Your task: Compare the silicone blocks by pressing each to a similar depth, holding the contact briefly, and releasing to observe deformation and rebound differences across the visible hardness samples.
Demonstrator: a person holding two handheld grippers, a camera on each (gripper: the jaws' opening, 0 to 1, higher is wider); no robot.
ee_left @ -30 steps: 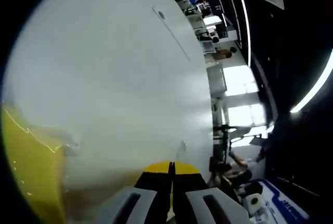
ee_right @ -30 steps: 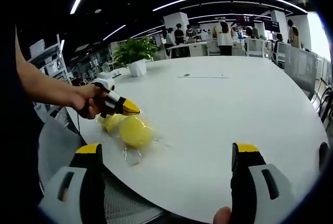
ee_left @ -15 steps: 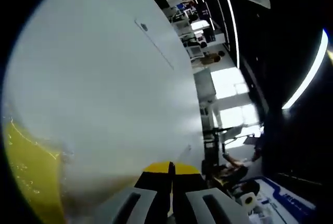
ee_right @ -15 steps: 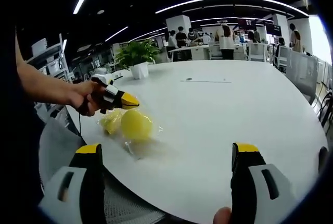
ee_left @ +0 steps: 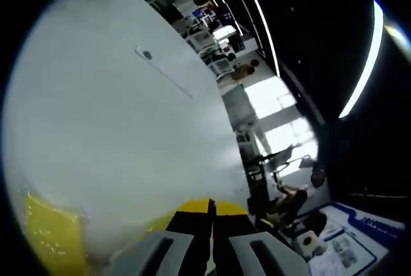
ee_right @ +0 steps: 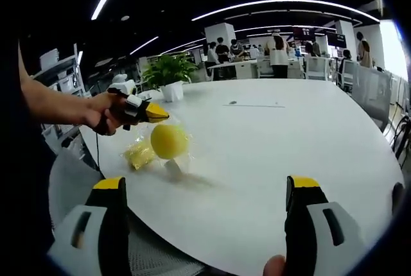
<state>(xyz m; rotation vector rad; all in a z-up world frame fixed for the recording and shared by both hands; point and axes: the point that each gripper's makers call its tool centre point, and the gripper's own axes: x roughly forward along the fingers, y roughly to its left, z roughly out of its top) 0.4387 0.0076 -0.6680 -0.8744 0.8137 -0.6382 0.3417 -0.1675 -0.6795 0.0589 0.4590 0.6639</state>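
A yellow silicone ball (ee_right: 169, 141) in a clear plastic bag hangs just above the white table (ee_right: 289, 141), casting a shadow below it. A second, flatter yellow piece (ee_right: 139, 155) in the same wrapping lies on the table beside it. My left gripper (ee_right: 158, 114), held in a hand, is shut on the top of the bag. In the left gripper view its jaws (ee_left: 212, 209) are pressed together, and yellow wrapped material (ee_left: 48, 241) shows at lower left. My right gripper (ee_right: 207, 187) stands open near the table's front edge, well short of the ball.
A potted plant (ee_right: 169, 74) stands at the table's far left. A small dark mark (ee_right: 232, 103) lies mid-table. A mesh chair (ee_right: 67, 176) sits at lower left. Several people and desks fill the background.
The left gripper has risen and pulled the bag up, so the yellow ball has lifted off the table. The right gripper has stayed still and open.
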